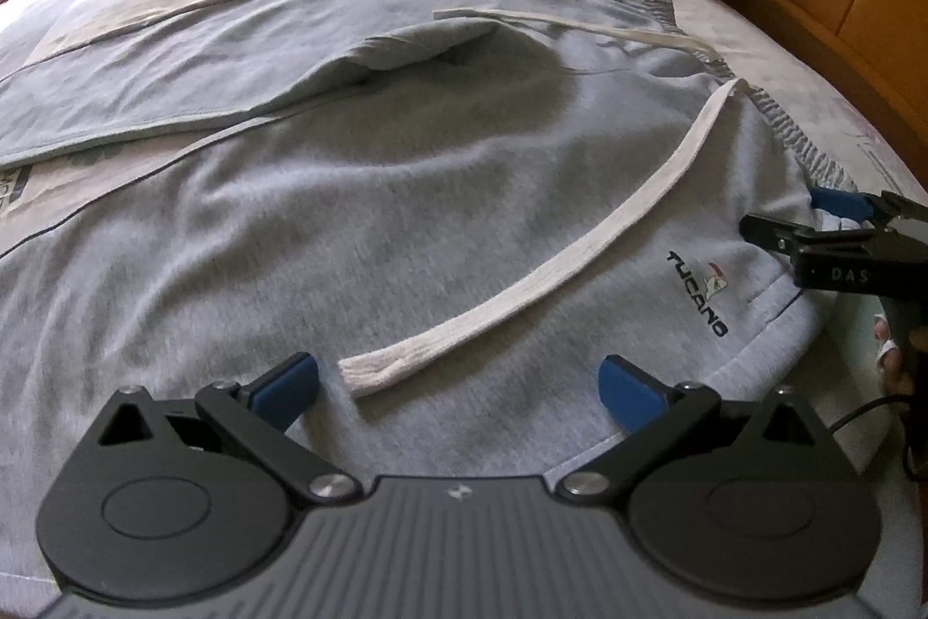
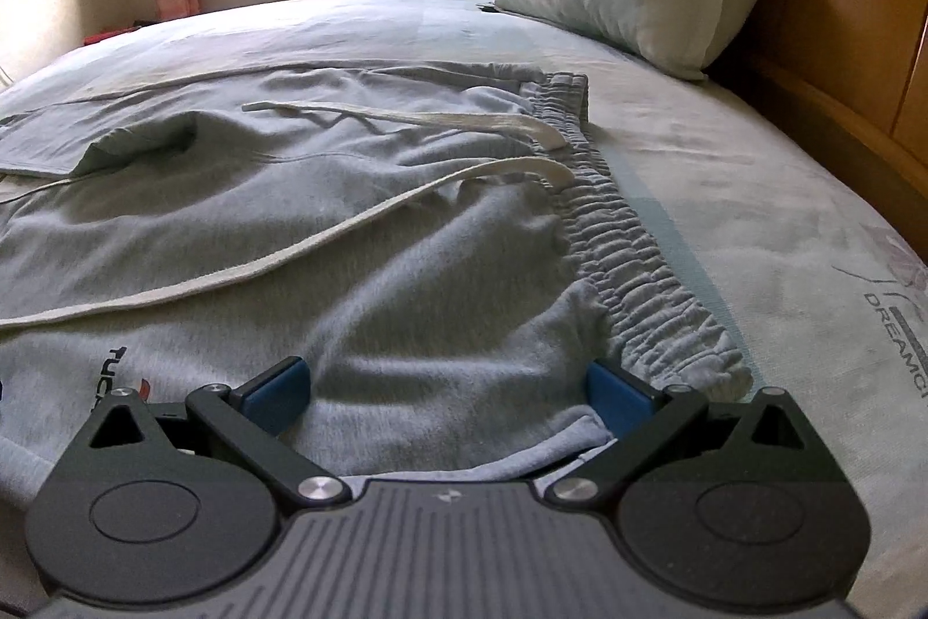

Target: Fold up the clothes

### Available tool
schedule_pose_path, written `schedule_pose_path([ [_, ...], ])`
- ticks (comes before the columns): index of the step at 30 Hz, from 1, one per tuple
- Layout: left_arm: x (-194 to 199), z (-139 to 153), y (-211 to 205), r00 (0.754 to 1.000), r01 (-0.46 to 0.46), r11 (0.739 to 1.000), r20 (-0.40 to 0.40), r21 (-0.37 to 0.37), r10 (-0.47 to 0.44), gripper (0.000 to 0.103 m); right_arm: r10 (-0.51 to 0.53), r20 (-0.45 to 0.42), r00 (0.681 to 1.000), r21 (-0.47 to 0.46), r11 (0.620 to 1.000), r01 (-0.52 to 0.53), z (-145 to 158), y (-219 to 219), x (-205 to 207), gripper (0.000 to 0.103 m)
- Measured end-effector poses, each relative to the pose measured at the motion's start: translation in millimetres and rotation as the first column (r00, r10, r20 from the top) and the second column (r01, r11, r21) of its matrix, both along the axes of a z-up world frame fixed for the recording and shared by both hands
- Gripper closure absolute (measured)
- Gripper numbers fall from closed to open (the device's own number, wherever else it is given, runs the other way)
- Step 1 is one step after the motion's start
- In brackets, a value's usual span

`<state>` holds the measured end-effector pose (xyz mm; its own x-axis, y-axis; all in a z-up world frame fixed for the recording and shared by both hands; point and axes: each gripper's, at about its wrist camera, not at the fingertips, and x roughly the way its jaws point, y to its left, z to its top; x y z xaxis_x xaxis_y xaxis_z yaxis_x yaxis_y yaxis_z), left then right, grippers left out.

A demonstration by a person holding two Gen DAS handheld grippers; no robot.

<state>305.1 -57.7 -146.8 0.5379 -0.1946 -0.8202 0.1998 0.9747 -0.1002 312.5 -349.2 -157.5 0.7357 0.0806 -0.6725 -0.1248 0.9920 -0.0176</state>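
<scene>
A: Where are your things?
B: The bed (image 2: pixel 725 189) is biggest; your grey sweatpants (image 1: pixel 348 213) lie spread across it, waistband (image 2: pixel 626 271) to the right, legs running left, one leg partly lapped over far left.

A: Folded?
B: Not neatly. You see rumples and loose white drawstrings (image 1: pixel 522 271). Smoothing and folding remain, I judge.

A: The tools?
B: Your left gripper (image 1: pixel 458 387) and right gripper (image 2: pixel 446 390) hover at the near edge, fingers apart, holding nothing.
</scene>
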Motion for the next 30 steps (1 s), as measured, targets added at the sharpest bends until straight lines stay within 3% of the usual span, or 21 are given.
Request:
schedule_pose_path([
  [6,-2,16,5,0.999,-0.003,1.0,0.054,-0.007,0.004,0.001,0.026,-0.052,0.998,0.01,1.0,-0.026,11,-2,6,0.0],
  [13,3,30,13,0.993,-0.004,0.999,0.116,-0.043,0.008,0.001,0.153,0.026,0.988,0.21,0.965,-0.155,66,-39,37,0.0],
  [16,4,28,9,0.993,0.017,0.998,0.118,-0.065,-0.009,0.001,0.148,-0.018,0.989,0.289,0.947,-0.137,77,-62,79,0.0],
  [22,5,18,-8,0.991,0.106,0.991,0.091,-0.086,-0.098,0.001,0.16,-0.139,0.977,0.428,0.9,-0.086,60,-115,180,0.0],
  [25,7,15,-14,0.991,0.12,0.988,0.069,-0.1,-0.114,0.001,0.166,-0.167,0.972,0.523,0.85,-0.055,40,-134,218,0.0],
  [28,8,12,-18,0.99,0.131,0.987,0.059,-0.092,-0.126,0.001,0.169,-0.187,0.968,0.632,0.775,-0.013,17,-150,246,0.0],
  [30,7,11,-19,0.99,0.131,0.988,0.058,-0.08,-0.127,0.001,0.15,-0.197,0.969,0.653,0.757,0.015,6,-155,260,0.0],
])
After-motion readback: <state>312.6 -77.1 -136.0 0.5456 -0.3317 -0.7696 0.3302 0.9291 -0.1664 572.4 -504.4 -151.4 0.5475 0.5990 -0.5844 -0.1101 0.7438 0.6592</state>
